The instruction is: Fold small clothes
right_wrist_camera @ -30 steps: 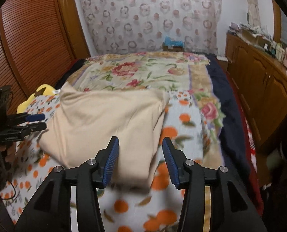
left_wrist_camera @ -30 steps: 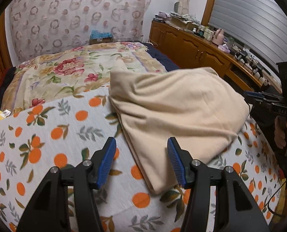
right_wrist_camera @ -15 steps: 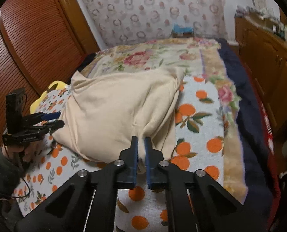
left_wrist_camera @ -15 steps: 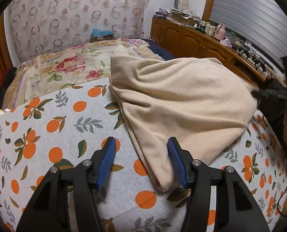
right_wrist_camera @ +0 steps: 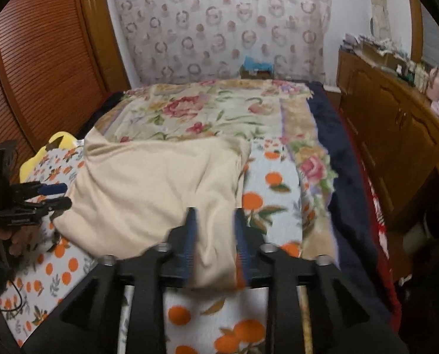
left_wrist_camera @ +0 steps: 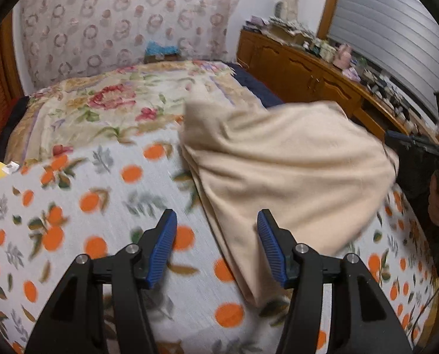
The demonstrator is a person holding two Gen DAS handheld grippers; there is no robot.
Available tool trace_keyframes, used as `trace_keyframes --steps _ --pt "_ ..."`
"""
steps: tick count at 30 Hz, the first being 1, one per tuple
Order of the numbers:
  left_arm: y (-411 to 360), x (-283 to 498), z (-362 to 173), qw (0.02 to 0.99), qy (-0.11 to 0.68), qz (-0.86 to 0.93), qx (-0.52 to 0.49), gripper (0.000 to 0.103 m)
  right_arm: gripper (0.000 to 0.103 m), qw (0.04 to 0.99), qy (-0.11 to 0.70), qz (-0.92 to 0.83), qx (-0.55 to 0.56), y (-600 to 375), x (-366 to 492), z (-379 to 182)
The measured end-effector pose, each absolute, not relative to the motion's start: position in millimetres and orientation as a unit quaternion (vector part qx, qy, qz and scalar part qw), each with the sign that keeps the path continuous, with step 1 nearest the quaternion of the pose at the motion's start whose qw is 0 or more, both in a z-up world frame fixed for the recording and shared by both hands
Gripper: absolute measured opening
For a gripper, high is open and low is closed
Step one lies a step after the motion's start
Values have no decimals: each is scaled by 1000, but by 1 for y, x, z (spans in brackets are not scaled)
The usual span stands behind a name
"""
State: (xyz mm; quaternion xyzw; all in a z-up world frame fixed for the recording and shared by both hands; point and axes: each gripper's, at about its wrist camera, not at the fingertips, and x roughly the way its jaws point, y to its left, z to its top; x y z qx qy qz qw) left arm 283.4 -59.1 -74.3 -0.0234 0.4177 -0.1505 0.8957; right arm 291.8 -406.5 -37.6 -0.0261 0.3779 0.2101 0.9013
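A cream garment (left_wrist_camera: 293, 171) lies folded over and bunched on the orange-print sheet (left_wrist_camera: 86, 206) of a bed. My left gripper (left_wrist_camera: 216, 244) is open above the garment's near left edge, its right finger over the cloth, nothing pinched. My right gripper (right_wrist_camera: 215, 236) is at the garment (right_wrist_camera: 160, 183)'s near corner. Its jaws are opening, with the cloth corner lying loose between them. Each gripper shows in the other's view: the right gripper (left_wrist_camera: 408, 147) at the cloth's right side, the left gripper (right_wrist_camera: 54, 196) at its left side.
A floral blanket (left_wrist_camera: 107, 109) covers the far half of the bed. A wooden cabinet (left_wrist_camera: 308, 76) loaded with small items runs along the right. A louvred wardrobe (right_wrist_camera: 42, 59) stands at the left, and a yellow object (right_wrist_camera: 57, 144) lies at the bed's left edge.
The right gripper shut on the garment's near corner half a second ago and now stands parted again. The garment's right side has lifted and bunched. The left gripper has stayed open in place.
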Motion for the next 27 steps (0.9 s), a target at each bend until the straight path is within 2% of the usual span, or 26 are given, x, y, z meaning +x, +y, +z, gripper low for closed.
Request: trace_keyframes --steps 2,11,18,19,21,22,23,24,25,26,27 --pt "-56 295 -69 896 415 -153 -40 56 47 901 376 215 -23 -404 301 -38" --pt "-61 354 -82 881 446 -145 -61 56 54 886 414 205 -28 -390 354 -73" --pt "-64 361 -86 879 447 -154 -64 55 60 881 427 206 -3 -397 366 -84" --pt "-65 361 -86 878 446 -161 -67 53 60 879 426 214 -2 -396 366 -84" --pt "-66 361 -87 876 444 -175 -71 37 60 876 426 225 -2 -391 366 -84" --pt "-66 362 -87 875 443 -178 -72 35 57 876 425 229 -7 -388 365 -85" --pt "-66 363 -88 876 442 -179 -73 27 46 874 425 236 -9 -386 364 -85" --pt "-66 364 -89 873 444 -186 -78 15 40 870 427 247 -7 -384 364 -85" --pt "-65 366 -89 869 447 -195 -87 15 28 864 430 264 -4 -381 364 -85" --pt "-63 367 -89 867 448 -198 -95 12 20 861 430 272 -3 -380 363 -85" --pt "-62 366 -88 865 448 -202 -99 10 17 859 430 278 -6 -378 362 -84"
